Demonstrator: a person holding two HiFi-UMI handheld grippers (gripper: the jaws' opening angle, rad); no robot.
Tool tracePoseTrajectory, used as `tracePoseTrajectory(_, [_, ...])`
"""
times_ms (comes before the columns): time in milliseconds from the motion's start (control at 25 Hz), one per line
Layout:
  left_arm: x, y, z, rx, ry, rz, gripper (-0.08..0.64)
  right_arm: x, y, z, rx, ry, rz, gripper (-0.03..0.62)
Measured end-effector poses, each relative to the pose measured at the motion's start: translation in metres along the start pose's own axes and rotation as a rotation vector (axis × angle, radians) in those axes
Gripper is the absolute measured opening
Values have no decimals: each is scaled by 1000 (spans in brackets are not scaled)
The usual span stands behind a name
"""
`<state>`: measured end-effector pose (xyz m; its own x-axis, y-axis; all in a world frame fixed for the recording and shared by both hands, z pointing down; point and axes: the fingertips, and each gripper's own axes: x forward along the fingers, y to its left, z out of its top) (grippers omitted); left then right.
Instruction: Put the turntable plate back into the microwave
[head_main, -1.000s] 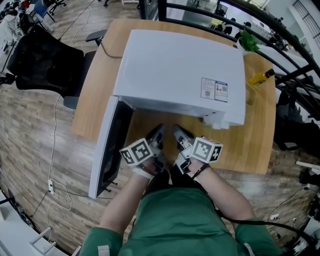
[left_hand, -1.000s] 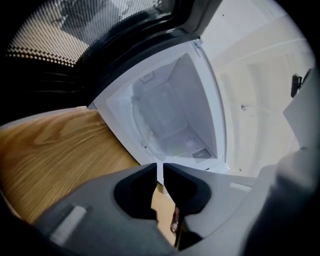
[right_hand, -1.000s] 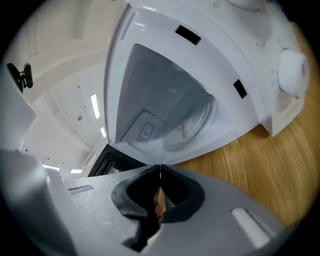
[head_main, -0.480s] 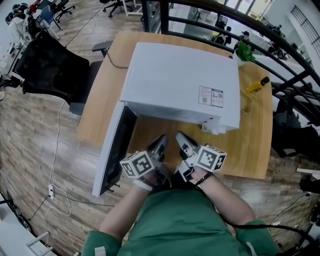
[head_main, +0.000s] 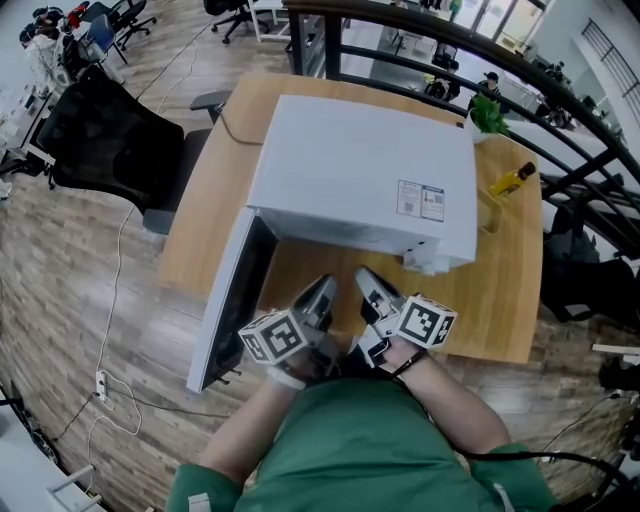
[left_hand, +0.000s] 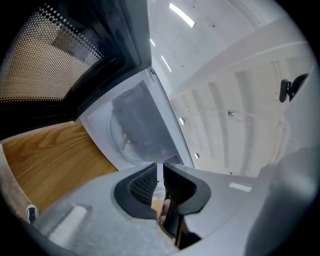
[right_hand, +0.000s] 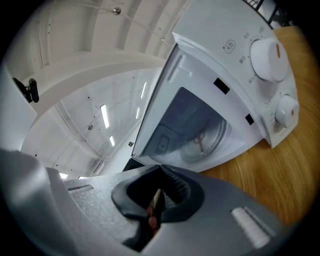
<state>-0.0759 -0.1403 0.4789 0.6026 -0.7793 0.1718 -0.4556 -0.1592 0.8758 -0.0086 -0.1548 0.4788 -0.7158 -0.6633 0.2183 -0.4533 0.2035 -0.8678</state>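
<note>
Both grippers clenched on nothing, facing the open microwave (head_main: 360, 170)
The left gripper (head_main: 322, 290) and right gripper (head_main: 366, 277) hang side by side above the desk (head_main: 500, 290). Straight ahead of them, the turntable plate (right_hand: 207, 140) lies inside the cavity, and the door (head_main: 232, 300) stands out beside the left gripper.

The grey left gripper (head_main: 322, 290) and grey right gripper (head_main: 368, 280) are held side by side, pointing forward. Both pairs of jaws are closed and empty.
</note>
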Motion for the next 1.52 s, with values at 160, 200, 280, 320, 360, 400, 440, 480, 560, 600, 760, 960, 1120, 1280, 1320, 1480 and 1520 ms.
tracePoseTrajectory(160, [-1, 3, 5, -5, -12, 8, 46, 0, 2, 3, 4, -11, 12, 3])
tracePoseTrajectory(200, [-1, 3, 6, -3, -15, 10, 46, 0, 2, 3, 1, -13, 13, 3])
tracePoseTrajectory(280, [-1, 2, 7, 7, -18, 13, 46, -1, 3, 3, -9, -16, 13, 3])
tracePoseTrajectory(320, [-1, 1, 7, 13, -19, 14, 46, -2, 3, 4, -15, -19, 12, 4])
tracePoseTrajectory(360, [-1, 0, 8, 19, -19, 15, 46, -2, 4, 4, -21, -22, 11, 3])
tracePoseTrajectory(400, [-1, -1, 8, 25, -20, 16, 46, -2, 4, 6, -28, -25, 11, 3])
tracePoseTrajectory(440, [-1, -1, 8, 31, -20, 17, 46, -3, 5, 7, -34, -28, 12, 3])
tracePoseTrajectory(480, [0, -2, 8, 33, -20, 18, 46, -3, 4, 7, -40, -29, 11, 3])
tracePoseTrajectory(560, [0, -1, 8, 26, -20, 19, 46, -4, 1, 7, -49, -25, 1, 3])
tracePoseTrajectory(600, [0, -1, 7, 22, -20, 21, 46, -4, 0, 7, -50, -24, 0, 3])
tracePoseTrajectory(760, [1, -1, 7, 20, -19, 19, 46, -4, 3, 8, -56, -25, 6, 3])
tracePoseTrajectory(960, [0, 1, 7, 17, -20, 25, 46, -4, 4, 8, -65, -21, 10, 3])
tracePoseTrajectory(1120, [-1, 2, 7, 15, -23, 29, 46, -4, 4, 7, -74, -18, 13, 3])
tracePoseTrajectory(1280, [-1, 1, 6, 18, -22, 30, 46, -4, 6, 7, -73, -16, 18, 3])
tracePoseTrajectory(1320, [-1, 0, 7, 25, -22, 31, 46, -4, 6, 7, -75, -16, 18, 3])
tracePoseTrajectory(1480, [-2, -2, 8, 76, -21, 42, 46, -5, 5, 7, -95, -16, 11, 3])
tracePoseTrajectory(1520, [-2, -2, 8, 82, -21, 43, 46, -5, 5, 7, -99, -16, 10, 3])
